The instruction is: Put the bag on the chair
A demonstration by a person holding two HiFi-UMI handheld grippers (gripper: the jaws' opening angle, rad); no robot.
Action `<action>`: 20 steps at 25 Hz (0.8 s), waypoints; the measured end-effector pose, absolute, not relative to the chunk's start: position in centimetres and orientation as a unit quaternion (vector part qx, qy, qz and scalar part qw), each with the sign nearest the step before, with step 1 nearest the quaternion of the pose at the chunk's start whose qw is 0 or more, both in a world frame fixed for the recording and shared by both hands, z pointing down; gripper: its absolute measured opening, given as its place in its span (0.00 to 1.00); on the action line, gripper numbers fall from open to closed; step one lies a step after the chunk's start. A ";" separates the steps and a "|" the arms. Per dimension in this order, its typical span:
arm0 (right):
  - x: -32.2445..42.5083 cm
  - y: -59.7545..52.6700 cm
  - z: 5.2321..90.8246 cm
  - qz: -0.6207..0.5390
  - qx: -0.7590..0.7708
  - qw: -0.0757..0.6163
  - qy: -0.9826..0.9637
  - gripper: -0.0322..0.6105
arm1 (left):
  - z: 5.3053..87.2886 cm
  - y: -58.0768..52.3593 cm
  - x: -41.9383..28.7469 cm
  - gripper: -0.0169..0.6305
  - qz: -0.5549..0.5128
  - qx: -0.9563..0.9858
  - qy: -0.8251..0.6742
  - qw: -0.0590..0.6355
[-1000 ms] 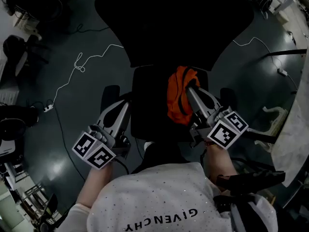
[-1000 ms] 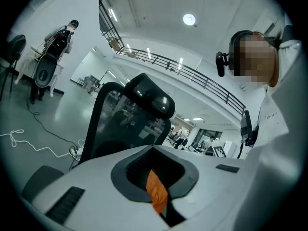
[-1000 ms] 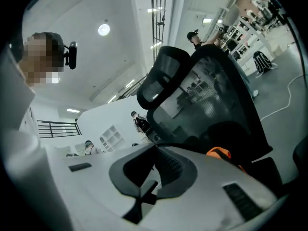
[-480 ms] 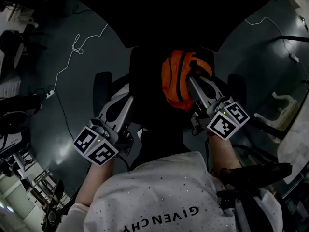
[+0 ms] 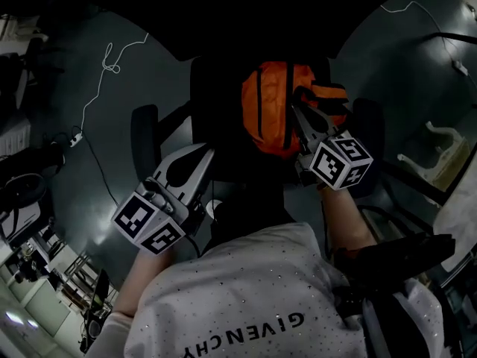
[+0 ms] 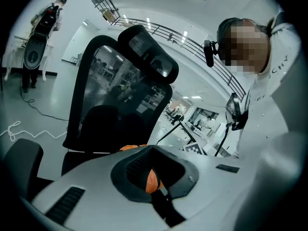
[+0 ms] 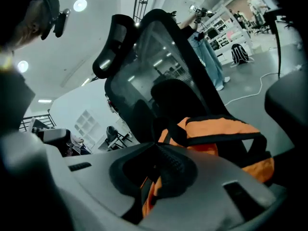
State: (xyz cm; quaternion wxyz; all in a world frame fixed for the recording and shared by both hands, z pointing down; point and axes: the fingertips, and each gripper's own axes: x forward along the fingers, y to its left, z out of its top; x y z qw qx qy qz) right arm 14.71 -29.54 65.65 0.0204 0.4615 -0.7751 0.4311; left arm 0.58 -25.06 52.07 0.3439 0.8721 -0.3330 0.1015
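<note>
Clenching the orange bag (image 5: 272, 107) before the office chair (image 6: 115, 95) backrest, right gripper (image 5: 299, 101); left gripper (image 5: 207, 156) closed, empty.

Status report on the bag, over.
Right gripper shut on bag strap. Left gripper shut, off to the side. Bag low over chair, contact unclear. No obstruction seen.

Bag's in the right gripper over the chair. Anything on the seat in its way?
Nothing visible. The orange bag, gripped by the shut right gripper, is right above the chair seat, whose showing part looks bare, though dark. The left gripper is near the seat's left edge, apart from the bag.
</note>
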 end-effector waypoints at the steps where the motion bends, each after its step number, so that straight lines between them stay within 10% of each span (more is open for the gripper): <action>1: 15.0 -29.3 66.3 0.433 0.464 0.027 -0.772 0.05 | 52.3 -25.1 0.7 0.03 0.101 0.871 -0.333 0.347; 20: 16.2 -25.9 73.1 0.374 0.466 0.162 -0.785 0.06 | 59.0 -24.1 1.7 0.03 0.127 0.846 -0.318 0.410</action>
